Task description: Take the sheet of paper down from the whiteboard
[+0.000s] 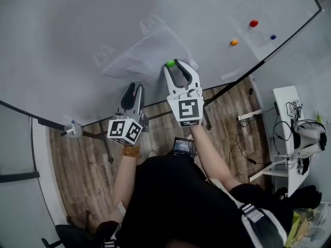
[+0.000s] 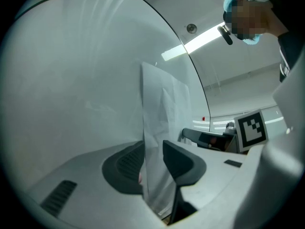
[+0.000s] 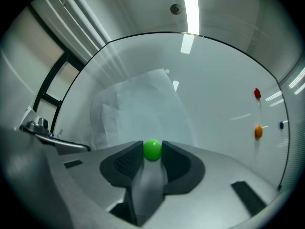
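Right gripper view: the right gripper (image 3: 152, 152) pinches a round green magnet (image 3: 152, 149) at the lower edge of the crumpled white sheet of paper (image 3: 138, 104). The sheet hangs near the bottom edge of the glossy whiteboard (image 3: 214, 80). The left gripper (image 2: 153, 151) stands spread, with the sheet's loose edge between its jaws.

Bright ceiling strip (image 3: 189, 4), glare on whiteboard (image 3: 214, 89), fisheye-dark corners.
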Demonstrator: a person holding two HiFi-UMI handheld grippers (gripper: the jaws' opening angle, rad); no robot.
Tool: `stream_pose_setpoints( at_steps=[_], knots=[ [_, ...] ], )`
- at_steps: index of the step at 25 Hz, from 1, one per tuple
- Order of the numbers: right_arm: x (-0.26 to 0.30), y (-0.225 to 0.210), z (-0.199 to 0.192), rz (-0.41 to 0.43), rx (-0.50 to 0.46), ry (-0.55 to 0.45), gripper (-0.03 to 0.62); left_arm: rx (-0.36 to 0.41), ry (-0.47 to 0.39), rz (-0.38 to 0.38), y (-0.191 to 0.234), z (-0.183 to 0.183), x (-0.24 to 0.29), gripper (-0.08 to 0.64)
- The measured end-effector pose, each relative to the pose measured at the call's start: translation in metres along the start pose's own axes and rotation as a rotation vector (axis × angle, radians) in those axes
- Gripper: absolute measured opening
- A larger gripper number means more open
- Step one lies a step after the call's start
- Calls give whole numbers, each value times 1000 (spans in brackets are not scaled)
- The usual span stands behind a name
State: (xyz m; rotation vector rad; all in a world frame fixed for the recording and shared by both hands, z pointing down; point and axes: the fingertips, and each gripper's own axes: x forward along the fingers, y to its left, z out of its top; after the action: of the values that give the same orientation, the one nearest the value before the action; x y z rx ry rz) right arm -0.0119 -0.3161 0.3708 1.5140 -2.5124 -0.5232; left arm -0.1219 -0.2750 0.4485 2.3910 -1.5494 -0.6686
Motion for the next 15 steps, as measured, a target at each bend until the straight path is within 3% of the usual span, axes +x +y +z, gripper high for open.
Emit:
stream_pose_setpoints(
  at_steps=[15],
  knots=[
    [-1,0,1,2,-3,-5,123,-56,-1,-6,-1,-2,2,129]
  ],
)
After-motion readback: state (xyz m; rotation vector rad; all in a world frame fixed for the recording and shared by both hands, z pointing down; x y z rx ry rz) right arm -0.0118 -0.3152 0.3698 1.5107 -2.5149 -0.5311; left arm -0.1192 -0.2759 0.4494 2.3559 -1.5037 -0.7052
